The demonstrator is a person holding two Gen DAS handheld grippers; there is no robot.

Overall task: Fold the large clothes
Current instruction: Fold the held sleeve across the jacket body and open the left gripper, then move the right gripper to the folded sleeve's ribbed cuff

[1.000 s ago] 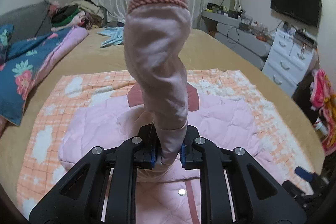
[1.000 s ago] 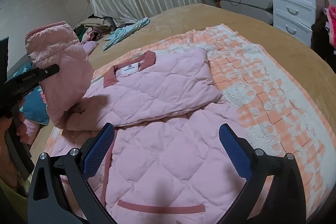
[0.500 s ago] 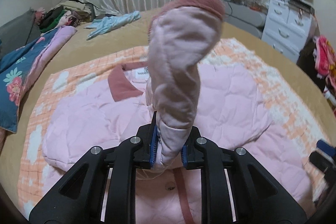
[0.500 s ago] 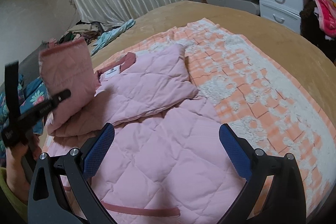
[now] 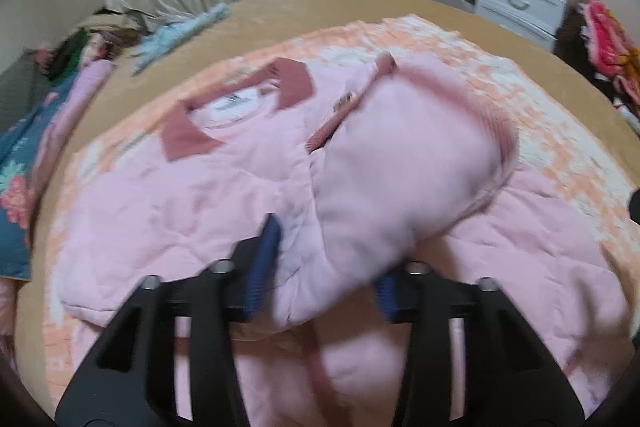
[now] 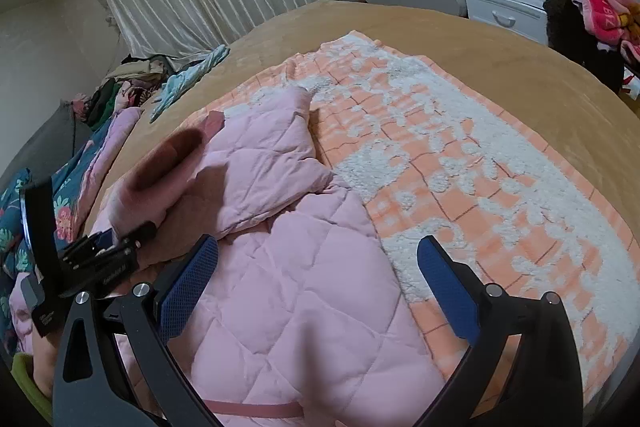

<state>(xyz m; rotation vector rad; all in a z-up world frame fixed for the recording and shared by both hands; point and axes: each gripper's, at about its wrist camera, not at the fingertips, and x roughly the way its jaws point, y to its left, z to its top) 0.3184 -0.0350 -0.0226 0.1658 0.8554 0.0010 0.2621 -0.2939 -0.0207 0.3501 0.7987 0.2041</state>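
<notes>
Your left gripper (image 5: 320, 263) was opening around the sleeve (image 5: 404, 163), your right gripper (image 6: 316, 283) gaped empty, and the puffy sleeve risked springing off the jacket (image 6: 304, 307)

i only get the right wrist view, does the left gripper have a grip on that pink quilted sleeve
Observer: In the left wrist view the left gripper is opening its jaws. The pink quilted sleeve is between its blue pads, blurred.
Operator: where is its cuff
Observer: The dark pink ribbed cuff is over the chest of the pink quilted jacket, to the right of the dark pink collar.
Operator: i barely see the collar, is it face up
Observer: Yes, the white neck label shows between the two collar flaps.
</notes>
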